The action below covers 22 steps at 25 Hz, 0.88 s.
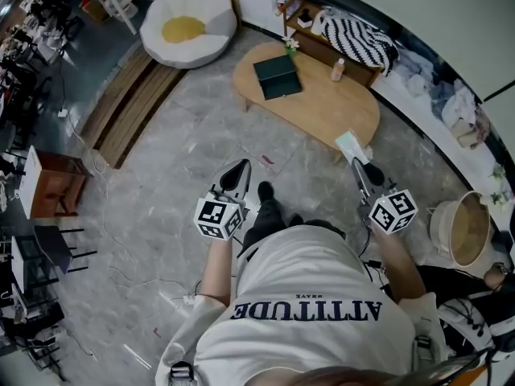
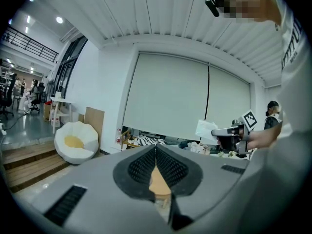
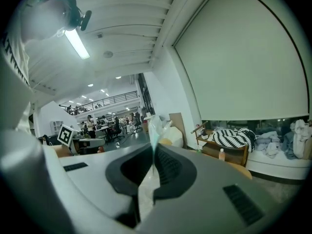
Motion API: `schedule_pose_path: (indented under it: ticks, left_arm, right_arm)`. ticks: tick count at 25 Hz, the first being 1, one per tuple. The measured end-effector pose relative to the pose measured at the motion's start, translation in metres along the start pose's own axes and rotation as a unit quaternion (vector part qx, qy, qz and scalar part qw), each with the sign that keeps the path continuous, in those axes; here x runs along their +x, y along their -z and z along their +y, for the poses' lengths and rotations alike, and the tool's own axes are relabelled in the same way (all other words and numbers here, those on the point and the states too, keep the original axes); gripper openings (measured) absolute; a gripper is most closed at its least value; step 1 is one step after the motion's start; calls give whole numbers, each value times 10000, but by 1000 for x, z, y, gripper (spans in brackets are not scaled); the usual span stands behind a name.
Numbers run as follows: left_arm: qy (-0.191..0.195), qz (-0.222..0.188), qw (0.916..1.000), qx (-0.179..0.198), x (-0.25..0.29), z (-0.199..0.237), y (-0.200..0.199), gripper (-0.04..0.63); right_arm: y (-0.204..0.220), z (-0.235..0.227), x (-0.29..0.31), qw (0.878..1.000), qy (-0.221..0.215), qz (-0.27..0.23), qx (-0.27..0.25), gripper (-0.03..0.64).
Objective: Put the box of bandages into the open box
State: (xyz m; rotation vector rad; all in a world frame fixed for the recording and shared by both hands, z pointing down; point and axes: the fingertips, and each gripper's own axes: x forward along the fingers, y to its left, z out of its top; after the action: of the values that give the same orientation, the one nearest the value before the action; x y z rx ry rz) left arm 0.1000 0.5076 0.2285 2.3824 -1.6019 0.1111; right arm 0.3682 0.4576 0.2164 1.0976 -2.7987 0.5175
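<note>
I stand on a grey floor a few steps from an oval wooden table (image 1: 338,111). On the table lies a dark green box (image 1: 278,76). My right gripper (image 1: 356,163) is shut on a thin, pale bandage pack (image 1: 352,145), which sticks out past the jaw tips; in the right gripper view the pack (image 3: 155,128) stands edge-on in the closed right gripper (image 3: 154,150). My left gripper (image 1: 236,167) is held level at my left; in its own view the left gripper (image 2: 156,152) has its jaws together with nothing between them. The pack (image 2: 205,129) also shows there, far right.
A small bottle (image 1: 338,69) stands on the table's far side. Behind it is a low shelf with a striped cloth (image 1: 354,39). A white and yellow beanbag (image 1: 187,24) and wooden steps (image 1: 129,107) lie at the left. A round basket (image 1: 463,227) stands at the right.
</note>
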Motion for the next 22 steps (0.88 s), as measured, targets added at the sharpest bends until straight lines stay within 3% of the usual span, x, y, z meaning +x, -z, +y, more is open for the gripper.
schedule_pose_path:
  ticks: [22]
  left_arm:
    - [539, 333, 9980, 8, 109, 143, -35, 21]
  right_arm:
    - [-32, -9, 152, 9994, 310, 142, 107, 29]
